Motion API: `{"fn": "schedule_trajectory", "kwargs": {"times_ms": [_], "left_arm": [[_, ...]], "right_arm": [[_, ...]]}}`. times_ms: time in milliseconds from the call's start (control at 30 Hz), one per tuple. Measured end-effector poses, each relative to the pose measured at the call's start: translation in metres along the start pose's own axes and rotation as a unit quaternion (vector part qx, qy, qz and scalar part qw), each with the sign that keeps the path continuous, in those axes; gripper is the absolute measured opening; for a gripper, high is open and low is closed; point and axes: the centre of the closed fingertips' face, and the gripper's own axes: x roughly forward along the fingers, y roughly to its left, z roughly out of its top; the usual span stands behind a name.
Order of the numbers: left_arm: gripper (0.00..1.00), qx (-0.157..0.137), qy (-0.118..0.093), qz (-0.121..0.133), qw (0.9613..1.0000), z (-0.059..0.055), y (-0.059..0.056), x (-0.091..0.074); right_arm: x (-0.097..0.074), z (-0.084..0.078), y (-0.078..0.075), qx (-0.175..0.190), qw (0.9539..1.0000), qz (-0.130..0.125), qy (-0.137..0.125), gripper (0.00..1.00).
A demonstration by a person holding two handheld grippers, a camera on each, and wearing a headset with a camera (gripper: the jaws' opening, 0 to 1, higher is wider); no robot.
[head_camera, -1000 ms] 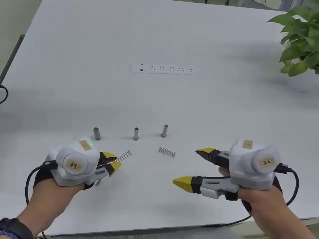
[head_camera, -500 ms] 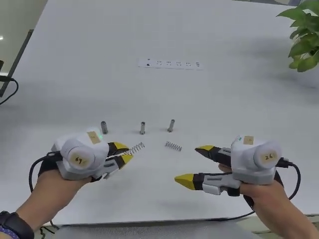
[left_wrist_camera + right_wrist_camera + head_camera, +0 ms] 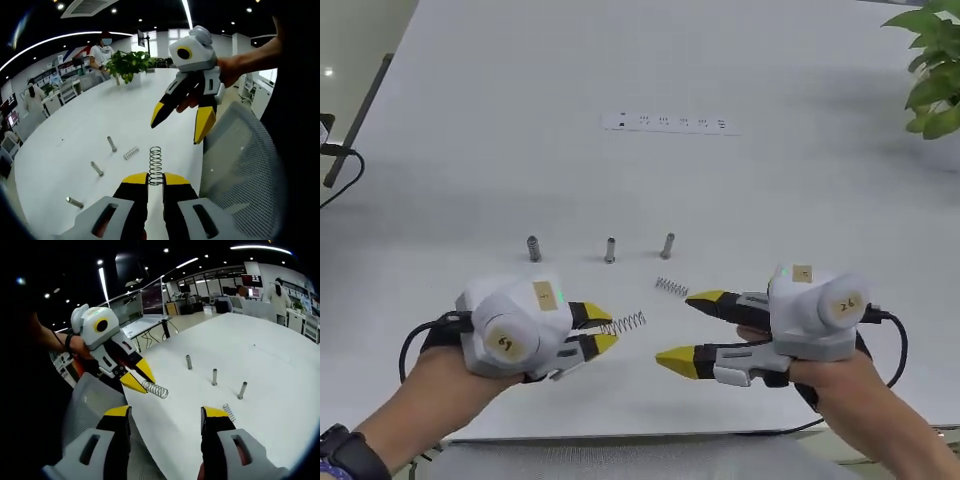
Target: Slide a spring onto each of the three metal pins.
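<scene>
Left gripper (image 3: 607,328) clamped on one spring (image 3: 155,165) by its end, plain in the left gripper view. Right gripper (image 3: 680,328) jaws wide apart, empty. Head view: three bare pins (image 3: 610,249) in a row, second spring (image 3: 671,287) lying just near of the rightmost.

Open-plan office: rows of desks (image 3: 146,326), monitors (image 3: 251,280), ceiling strip lights (image 3: 260,247).

There are three pins (image 3: 533,248) (image 3: 610,250) (image 3: 667,245) and two springs (image 3: 671,287) (image 3: 624,323). There are two grippers (image 3: 602,327) (image 3: 675,328), one power strip (image 3: 670,123) and one plant (image 3: 930,75).
</scene>
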Motion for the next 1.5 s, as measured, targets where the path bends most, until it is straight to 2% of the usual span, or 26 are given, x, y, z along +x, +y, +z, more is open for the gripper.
{"fn": "schedule_trajectory", "kwargs": {"times_ms": [367,467,533,700,900,1133,1500], "left_arm": [[0.03,0.029,-0.009,-0.023,0.9993,0.017,-0.012,0.001],[0.03,0.039,-0.010,-0.030,0.9988,0.020,-0.015,0.000],[0.03,0.055,-0.003,-0.033,0.9980,0.019,-0.016,0.001],[0.03,0.066,0.000,-0.040,0.9970,0.021,-0.019,0.000],[0.03,0.077,0.004,-0.043,0.9961,0.021,-0.019,0.000],[0.03,0.090,0.012,-0.049,0.9947,0.018,-0.021,0.001],[0.03,0.101,0.015,-0.053,0.9933,0.019,-0.023,0.003]], "right_arm": [[0.004,0.000,0.017,-0.007,0.9991,0.043,0.000,0.39],[0.006,-0.003,0.023,-0.010,0.9982,0.059,0.007,0.37],[0.007,-0.003,0.026,-0.010,0.9976,0.068,0.007,0.36],[0.007,-0.001,0.031,-0.011,0.9962,0.087,0.002,0.26],[0.005,0.001,0.030,-0.007,0.9958,0.092,0.000,0.22],[0.004,0.006,0.029,0.013,0.9949,0.100,-0.009,0.13],[0.006,0.012,0.033,0.021,0.9936,0.110,-0.013,0.09]]}}
